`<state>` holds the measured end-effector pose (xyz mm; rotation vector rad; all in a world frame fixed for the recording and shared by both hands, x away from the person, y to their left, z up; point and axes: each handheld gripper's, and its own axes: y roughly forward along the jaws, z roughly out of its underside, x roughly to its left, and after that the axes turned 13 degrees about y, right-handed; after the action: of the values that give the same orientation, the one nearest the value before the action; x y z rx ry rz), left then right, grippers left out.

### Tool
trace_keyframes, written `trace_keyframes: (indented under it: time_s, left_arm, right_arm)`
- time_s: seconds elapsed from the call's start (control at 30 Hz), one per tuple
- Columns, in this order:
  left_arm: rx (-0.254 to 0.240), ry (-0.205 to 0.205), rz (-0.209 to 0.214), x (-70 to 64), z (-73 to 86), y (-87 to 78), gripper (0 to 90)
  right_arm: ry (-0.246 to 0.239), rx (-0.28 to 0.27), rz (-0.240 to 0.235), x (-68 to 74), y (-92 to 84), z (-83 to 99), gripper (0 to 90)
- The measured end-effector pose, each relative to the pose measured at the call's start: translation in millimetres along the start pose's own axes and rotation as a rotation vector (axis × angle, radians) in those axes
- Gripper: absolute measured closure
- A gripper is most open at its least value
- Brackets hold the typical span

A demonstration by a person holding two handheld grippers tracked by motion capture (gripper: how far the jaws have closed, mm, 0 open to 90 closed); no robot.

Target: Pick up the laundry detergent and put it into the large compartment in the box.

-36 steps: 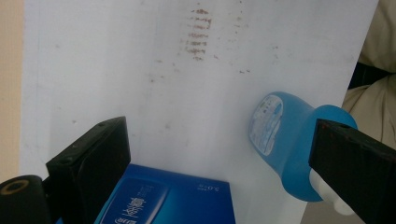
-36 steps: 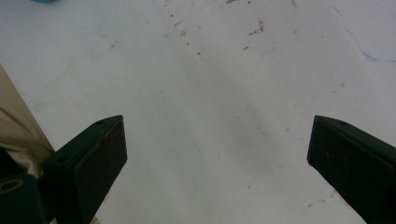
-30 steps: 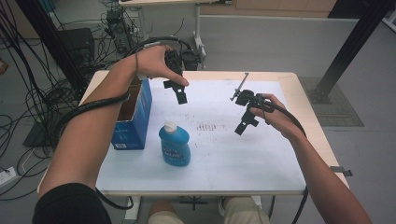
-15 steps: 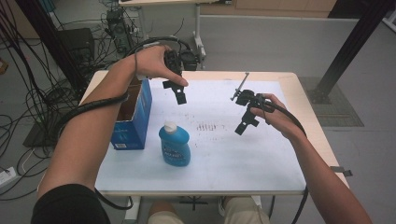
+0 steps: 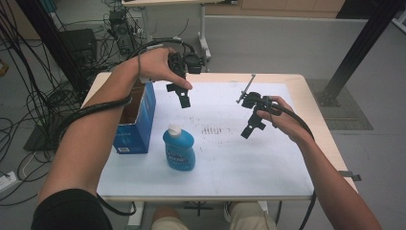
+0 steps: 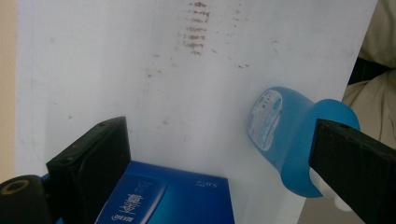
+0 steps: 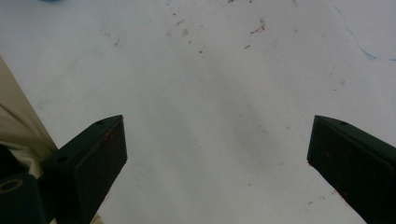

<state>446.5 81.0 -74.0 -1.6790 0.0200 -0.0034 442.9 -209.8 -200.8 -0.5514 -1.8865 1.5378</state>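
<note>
You held both claws up over the white-topped worktop [image 5: 268, 163], and neither had anything in it. The left claw [image 5: 183, 97] hung at about eleven o'clock on the sheet, its jaws released and spread wide; in the left gripper view they framed bare paper, with the squat blue plastic bottle with a white cap [image 6: 289, 140] off to one side and a corner of the blue cardboard box [image 6: 187, 200] below. The right claw [image 5: 251, 127] hovered at about two o'clock, likewise released, with stained white surface between its jaws in the right gripper view.

The blue bottle [image 5: 178, 149] stood upright at about seven o'clock, just beside the open-topped blue box [image 5: 139, 124], which sat at nine o'clock against the left edge. Bottle and box looked close but apart.

My judgement is that the bottle was the thing to go for, and the left claw was the nearer one. To do that well, you would have wanted to bring the claw down from above, square the jaws across the bottle's narrower body below the cap, and keep the near jaw out of the gap beside the box so it did not nudge the carton. A smooth, rounded plastic body could slip or tip, so a low, centred grip would have been safer than pinching the cap.

Counted: one bottle, one box, two claws, and one patch of brown smudges [image 5: 213, 130] in the middle of the sheet.
</note>
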Motion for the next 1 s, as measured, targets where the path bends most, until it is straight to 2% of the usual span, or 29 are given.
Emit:
trace_keyframes:
  time_s: [0.37,0.6,0.83,1.0]
  left_arm:
    - [0.003,0.02,0.0,-10.7,0.0,-7.1,6.2]
    - [0.012,0.049,0.005,-24.4,-1.9,-10.2,6.1]
    - [0.02,0.097,0.004,-41.9,-7.0,-11.6,6.1]
    - [0.023,0.112,0.004,-52.4,-7.6,-11.3,6.1]
  right_arm:
    - [0.004,0.0,-0.003,-0.4,-1.9,1.8,4.7]
    - [0.006,0.002,-0.004,0.9,-1.9,2.3,4.7]
    - [0.0,0.004,0.003,5.8,-1.5,1.2,4.7]
    - [-0.008,0.001,0.008,8.8,-2.5,2.3,4.7]
